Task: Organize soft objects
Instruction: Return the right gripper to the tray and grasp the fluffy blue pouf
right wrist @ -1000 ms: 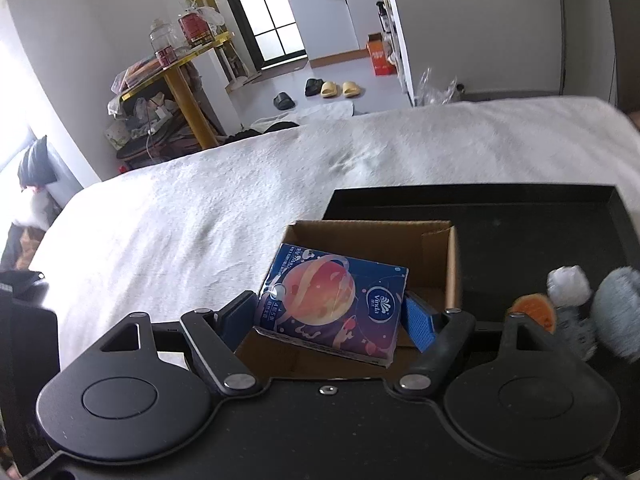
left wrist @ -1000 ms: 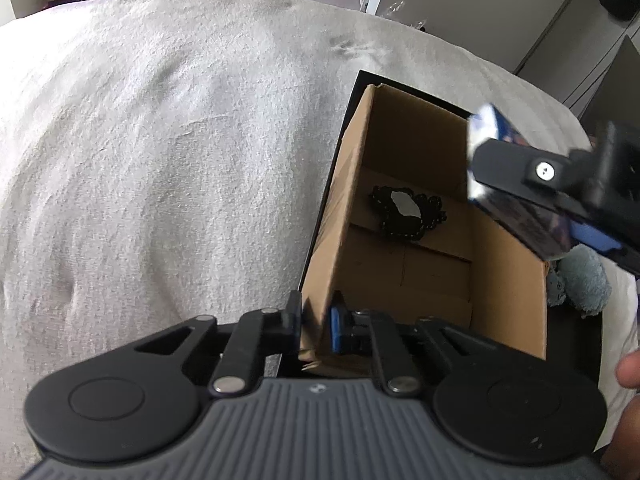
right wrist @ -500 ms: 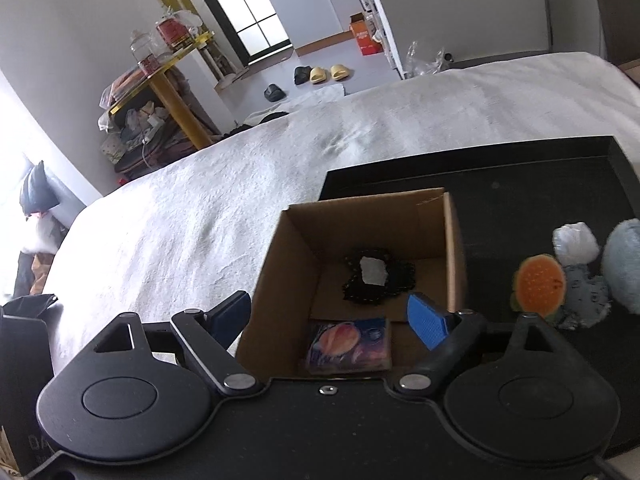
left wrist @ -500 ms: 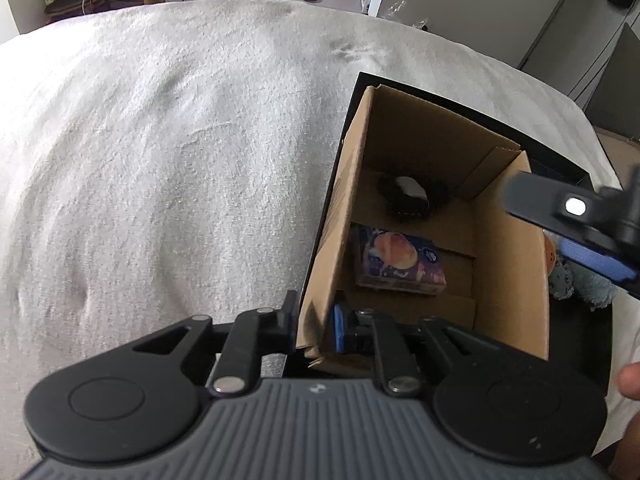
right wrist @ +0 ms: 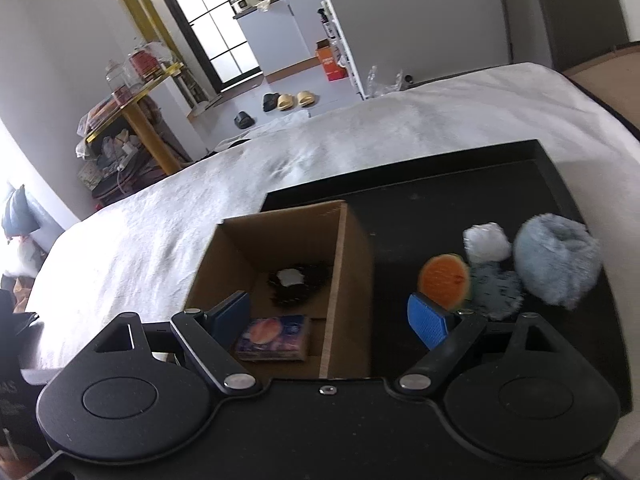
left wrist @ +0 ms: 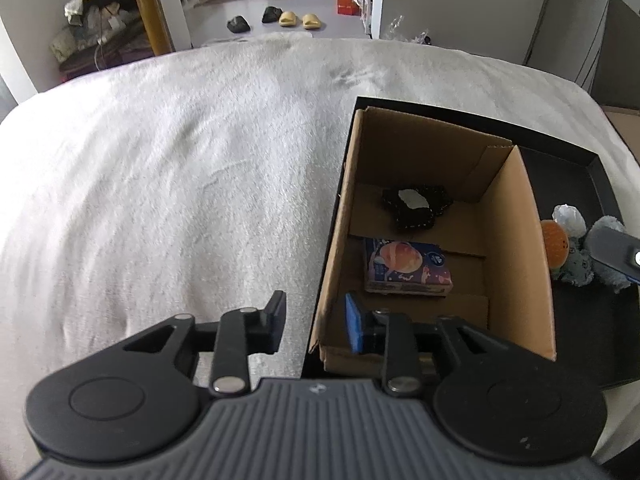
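An open cardboard box (left wrist: 516,248) (right wrist: 352,276) stands on a black tray (right wrist: 440,192) on the white bed. Inside lie a blue tissue pack (left wrist: 406,266) (right wrist: 274,338) and a black-and-white soft item (left wrist: 416,206) (right wrist: 298,282). My left gripper (left wrist: 314,324) is open, its fingers astride the box's near left wall without touching it. My right gripper (right wrist: 330,322) is open and empty above the box's right wall. On the tray right of the box lie an orange plush (right wrist: 444,280) (left wrist: 554,242), a white puff (right wrist: 486,240) and a grey-blue fluffy toy (right wrist: 556,264).
The white blanket (left wrist: 180,180) spreads wide to the left of the tray. The tray's raised rim (left wrist: 600,176) runs along the right. Slippers (left wrist: 296,20), a yellow table with clutter (right wrist: 136,120) and cabinets stand on the floor beyond the bed.
My right gripper opened and dropped the tissue pack into the box, then shifted right toward the plush toys. My left gripper opened off the box's left wall.
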`<control>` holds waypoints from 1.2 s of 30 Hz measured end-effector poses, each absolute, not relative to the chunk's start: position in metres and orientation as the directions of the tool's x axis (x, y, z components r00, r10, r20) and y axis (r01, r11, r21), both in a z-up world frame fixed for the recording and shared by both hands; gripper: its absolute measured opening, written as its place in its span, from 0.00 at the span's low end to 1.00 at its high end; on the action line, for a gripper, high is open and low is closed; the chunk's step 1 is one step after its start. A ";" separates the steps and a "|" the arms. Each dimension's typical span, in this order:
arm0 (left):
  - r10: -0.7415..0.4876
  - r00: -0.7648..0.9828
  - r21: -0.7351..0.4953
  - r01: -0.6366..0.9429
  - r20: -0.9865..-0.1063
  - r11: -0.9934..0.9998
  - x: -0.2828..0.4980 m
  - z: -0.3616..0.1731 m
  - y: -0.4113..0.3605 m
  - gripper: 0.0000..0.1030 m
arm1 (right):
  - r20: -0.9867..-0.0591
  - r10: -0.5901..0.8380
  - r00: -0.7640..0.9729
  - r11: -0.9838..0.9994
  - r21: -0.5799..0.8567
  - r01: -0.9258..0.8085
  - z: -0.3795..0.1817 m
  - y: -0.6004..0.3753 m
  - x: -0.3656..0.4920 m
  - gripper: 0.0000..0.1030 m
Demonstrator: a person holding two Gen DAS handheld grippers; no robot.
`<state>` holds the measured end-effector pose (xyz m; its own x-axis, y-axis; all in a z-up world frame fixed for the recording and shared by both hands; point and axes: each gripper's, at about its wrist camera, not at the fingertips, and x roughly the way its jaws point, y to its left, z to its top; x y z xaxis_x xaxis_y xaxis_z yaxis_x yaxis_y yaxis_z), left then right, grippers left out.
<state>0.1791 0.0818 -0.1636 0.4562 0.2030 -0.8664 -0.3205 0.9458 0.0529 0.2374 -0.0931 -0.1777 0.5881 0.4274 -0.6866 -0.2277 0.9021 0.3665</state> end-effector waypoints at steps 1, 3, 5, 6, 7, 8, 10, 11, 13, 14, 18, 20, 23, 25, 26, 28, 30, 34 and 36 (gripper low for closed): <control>0.212 0.457 0.061 -0.322 -0.864 0.945 0.179 -0.163 0.081 0.32 | -0.687 0.425 0.590 0.903 0.367 -0.223 -0.179 -0.097 0.237 0.83; 0.228 0.462 0.078 -0.321 -0.857 0.944 0.178 -0.161 0.078 0.35 | -0.686 0.418 0.596 0.905 0.366 -0.214 -0.182 -0.106 0.236 0.83; 0.246 0.467 0.097 -0.319 -0.849 0.943 0.178 -0.159 0.073 0.39 | -0.685 0.406 0.605 0.910 0.361 -0.203 -0.185 -0.116 0.236 0.83; 0.255 0.469 0.108 -0.318 -0.845 0.942 0.178 -0.158 0.072 0.42 | -0.684 0.401 0.609 0.912 0.359 -0.198 -0.185 -0.120 0.236 0.83; 0.265 0.471 0.119 -0.317 -0.841 0.941 0.178 -0.157 0.070 0.44 | -0.682 0.395 0.616 0.915 0.355 -0.194 -0.186 -0.126 0.235 0.83; 0.275 0.474 0.130 -0.316 -0.837 0.940 0.178 -0.156 0.067 0.48 | -0.680 0.387 0.623 0.918 0.348 -0.190 -0.187 -0.130 0.235 0.83; 0.294 0.478 0.153 -0.311 -0.828 0.938 0.178 -0.155 0.063 0.52 | -0.677 0.364 0.640 0.927 0.327 -0.181 -0.189 -0.139 0.236 0.83; 0.301 0.477 0.164 -0.308 -0.826 0.937 0.179 -0.155 0.061 0.54 | -0.676 0.354 0.646 0.931 0.319 -0.177 -0.190 -0.143 0.237 0.83; 0.318 0.470 0.187 -0.305 -0.823 0.934 0.180 -0.155 0.057 0.56 | -0.676 0.337 0.655 0.937 0.309 -0.162 -0.194 -0.152 0.238 0.83; 0.325 0.468 0.195 -0.304 -0.822 0.932 0.181 -0.155 0.056 0.57 | -0.676 0.329 0.660 0.939 0.306 -0.155 -0.196 -0.156 0.239 0.83; 0.356 0.465 0.232 -0.303 -0.811 0.924 0.182 -0.154 0.050 0.68 | -0.675 0.280 0.683 0.954 0.272 -0.122 -0.206 -0.171 0.242 0.83; 0.382 0.468 0.261 -0.304 -0.797 0.916 0.182 -0.153 0.045 0.70 | -0.675 0.258 0.692 0.960 0.260 -0.104 -0.212 -0.179 0.244 0.83; 0.405 0.473 0.295 -0.291 -0.782 0.910 0.183 -0.152 0.038 0.74 | -0.678 0.233 0.697 0.966 0.244 -0.085 -0.222 -0.188 0.247 0.83; 0.416 0.473 0.311 -0.285 -0.777 0.907 0.185 -0.152 0.034 0.75 | -0.678 0.219 0.701 0.970 0.231 -0.080 -0.228 -0.192 0.250 0.83; 0.419 0.472 0.316 -0.284 -0.776 0.905 0.185 -0.153 0.033 0.76 | -0.677 0.214 0.704 0.971 0.226 -0.078 -0.230 -0.194 0.250 0.84; 0.426 0.465 0.327 -0.281 -0.776 0.902 0.187 -0.154 0.031 0.76 | -0.673 0.205 0.711 0.972 0.222 -0.070 -0.235 -0.196 0.252 0.86; 0.434 0.458 0.338 -0.280 -0.776 0.899 0.190 -0.155 0.029 0.77 | -0.662 0.192 0.724 0.975 0.215 -0.062 -0.240 -0.200 0.253 0.88; 0.448 0.444 0.361 -0.270 -0.776 0.892 0.195 -0.159 0.025 0.78 | -0.670 0.162 0.724 0.978 0.209 -0.026 -0.252 -0.206 0.261 0.88; 0.457 0.436 0.375 -0.264 -0.775 0.888 0.198 -0.162 0.021 0.79 | -0.671 0.151 0.726 0.978 0.209 -0.010 -0.257 -0.208 0.267 0.88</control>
